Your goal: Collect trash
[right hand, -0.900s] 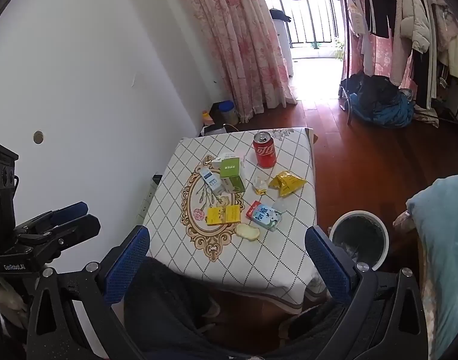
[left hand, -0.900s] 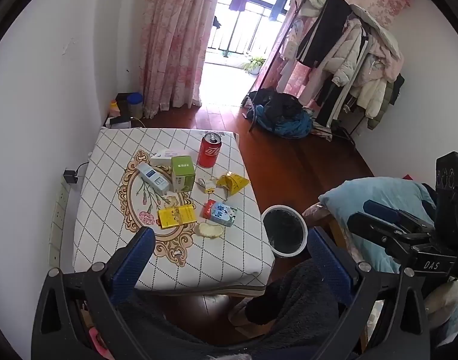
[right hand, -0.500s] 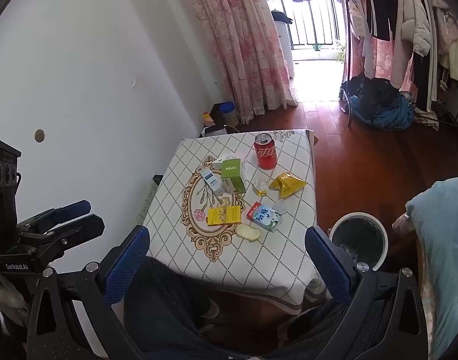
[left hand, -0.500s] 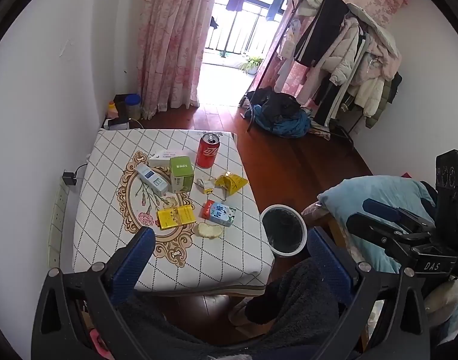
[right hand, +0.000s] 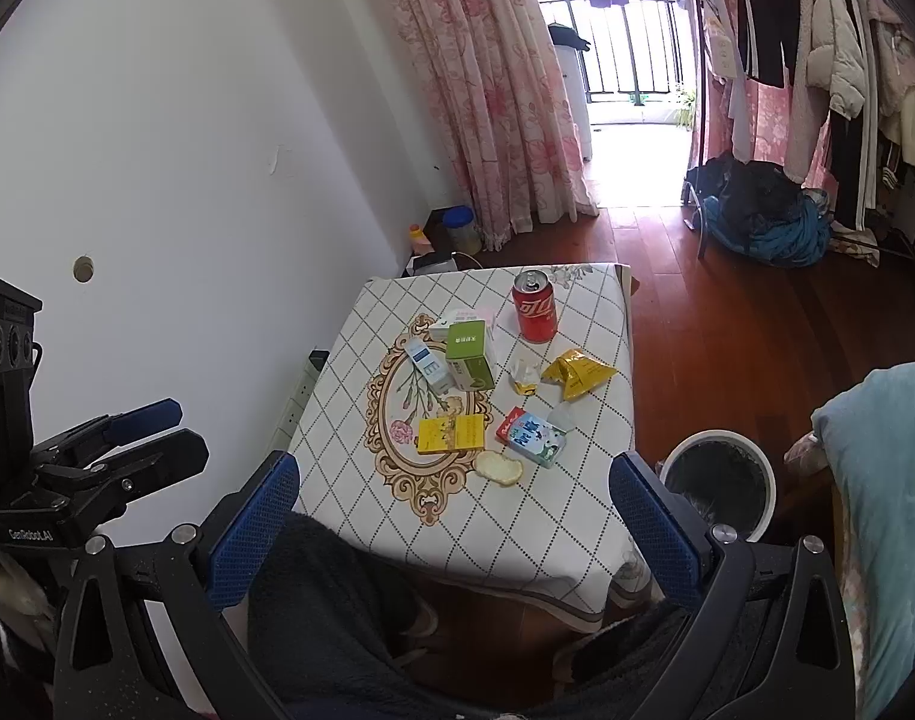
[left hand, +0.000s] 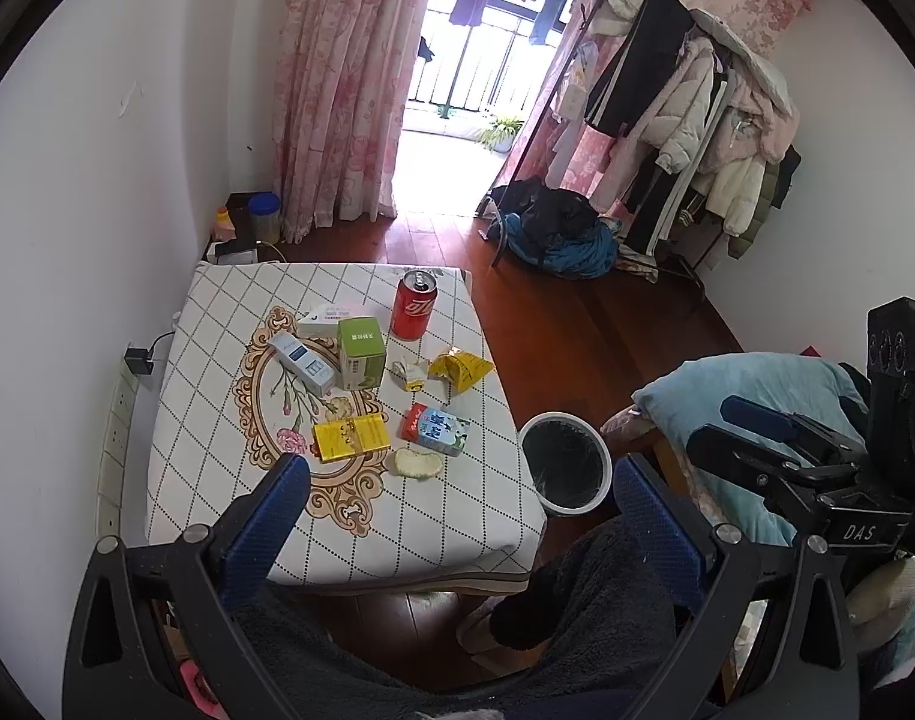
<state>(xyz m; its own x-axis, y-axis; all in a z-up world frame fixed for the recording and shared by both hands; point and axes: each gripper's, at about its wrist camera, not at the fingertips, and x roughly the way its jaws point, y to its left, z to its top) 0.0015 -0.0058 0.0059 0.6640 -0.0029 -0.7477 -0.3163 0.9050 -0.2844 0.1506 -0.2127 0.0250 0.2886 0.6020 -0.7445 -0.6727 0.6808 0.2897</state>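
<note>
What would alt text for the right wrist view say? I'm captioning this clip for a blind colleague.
Seen past the open right gripper, a small table with a diamond-patterned cloth holds scattered trash: a red soda can, green box, yellow packet, crumpled yellow wrapper and milk carton. A white bin stands on the wooden floor at the table's right; the left gripper hovers at left.

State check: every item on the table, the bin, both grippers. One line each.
left gripper: open, empty
right gripper: open, empty
red can: upright, tab opened
green box: standing
white-blue box: lying flat
yellow box: lying flat
milk carton: lying on its side
yellow wrapper: crumpled
trash bin: on floor beside table, open, black liner
</note>
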